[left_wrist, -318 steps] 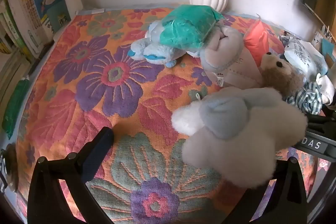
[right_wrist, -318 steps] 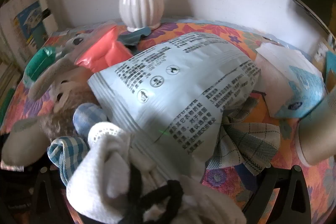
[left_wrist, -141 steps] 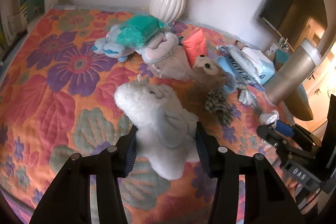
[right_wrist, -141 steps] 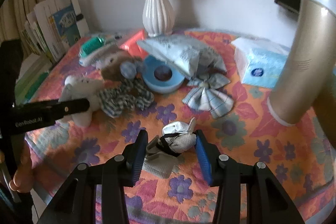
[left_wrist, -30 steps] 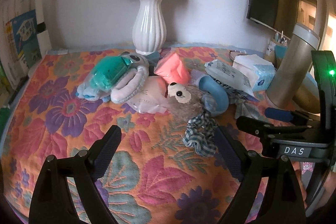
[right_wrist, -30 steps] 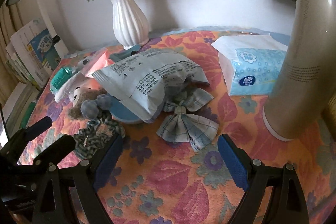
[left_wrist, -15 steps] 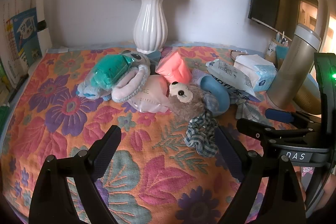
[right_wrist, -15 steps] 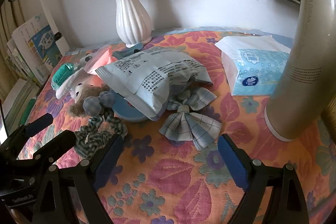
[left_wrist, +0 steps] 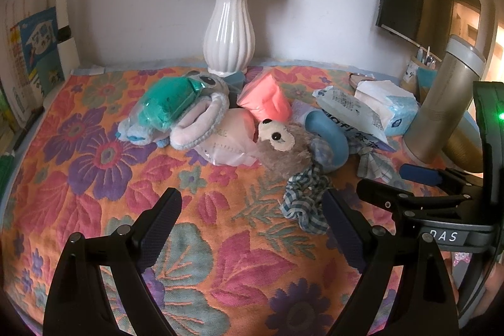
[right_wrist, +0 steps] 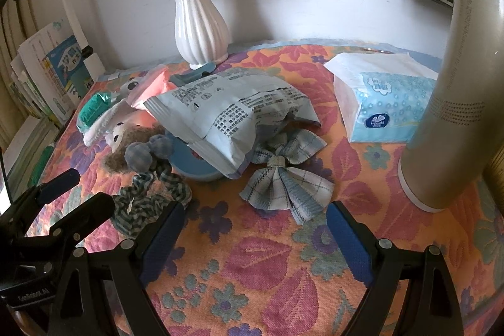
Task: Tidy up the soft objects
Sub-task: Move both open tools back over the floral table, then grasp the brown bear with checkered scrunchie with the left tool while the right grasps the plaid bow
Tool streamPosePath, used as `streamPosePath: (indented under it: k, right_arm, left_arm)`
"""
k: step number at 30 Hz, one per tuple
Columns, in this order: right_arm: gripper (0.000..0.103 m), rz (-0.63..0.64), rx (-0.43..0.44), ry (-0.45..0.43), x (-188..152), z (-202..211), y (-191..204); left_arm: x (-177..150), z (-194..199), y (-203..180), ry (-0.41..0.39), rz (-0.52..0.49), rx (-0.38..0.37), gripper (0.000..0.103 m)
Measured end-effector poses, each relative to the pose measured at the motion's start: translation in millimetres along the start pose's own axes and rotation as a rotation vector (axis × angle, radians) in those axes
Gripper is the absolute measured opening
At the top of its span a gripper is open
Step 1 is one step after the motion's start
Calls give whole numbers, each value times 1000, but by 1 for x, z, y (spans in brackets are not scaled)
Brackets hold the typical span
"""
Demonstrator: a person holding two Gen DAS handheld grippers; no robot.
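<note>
The left gripper (left_wrist: 249,216) is hovering over the floral cloth (left_wrist: 94,178) covering the tabletop, its jaws standing wide apart with nothing between them. The right gripper (right_wrist: 252,229) is likewise hanging with jaws spread and empty, low in its own frame.

In the left wrist view, the soft things are lying heaped in the middle of the frame, in front of the white vase (left_wrist: 229,33): a teal packet (left_wrist: 167,103) is resting on a pale plush slipper (left_wrist: 195,125), a coral pouch (left_wrist: 264,99) is sitting just beside them, and a brown plush bear (left_wrist: 283,144) is leaning against a blue ring (left_wrist: 327,137). A checked blue scrunchie (left_wrist: 302,197) is lying just below the bear, near the left gripper's right finger.

In the right wrist view, a printed grey-blue bag (right_wrist: 233,112) is lying over the blue ring, and a plaid bow (right_wrist: 283,178) is lying flat just above the right gripper's opening. A tissue pack (right_wrist: 384,106) is sitting at the right, beside a tall beige cylinder (right_wrist: 453,115).
</note>
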State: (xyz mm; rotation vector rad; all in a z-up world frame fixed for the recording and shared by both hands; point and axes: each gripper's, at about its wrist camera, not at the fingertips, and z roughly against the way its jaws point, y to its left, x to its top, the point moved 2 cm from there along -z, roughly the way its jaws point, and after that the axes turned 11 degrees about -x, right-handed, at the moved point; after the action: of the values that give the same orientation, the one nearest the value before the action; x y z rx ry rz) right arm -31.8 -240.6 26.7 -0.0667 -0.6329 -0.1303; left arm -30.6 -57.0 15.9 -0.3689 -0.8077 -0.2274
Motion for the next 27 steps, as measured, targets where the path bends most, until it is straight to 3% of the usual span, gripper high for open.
streamPosePath:
  k: [5, 11, 15, 19, 24, 27]
  right_arm:
    - [91, 4, 8, 25, 0, -4, -1]
    - [91, -20, 19, -78, -2, 16, -6]
    - [91, -12, 4, -71, -3, 16, -4]
    - [91, -23, -22, -29, -1, 8, -6]
    - [91, -70, -15, -5, 1, 5, -17]
    - [91, -106, -12, 25, 5, -1, -26]
  left_arm:
    - [1, 3, 10, -12, 54, -22, 90]
    - [2, 12, 30, -55, 153, -147, 90]
    - [1, 8, 42, -28, 224, -203, 90]
    - [1, 10, 37, -39, 201, -208, 90]
    - [4, 4, 21, 11, 139, -157, 90]
    - [8, -2, 14, 66, 162, -215, 90]
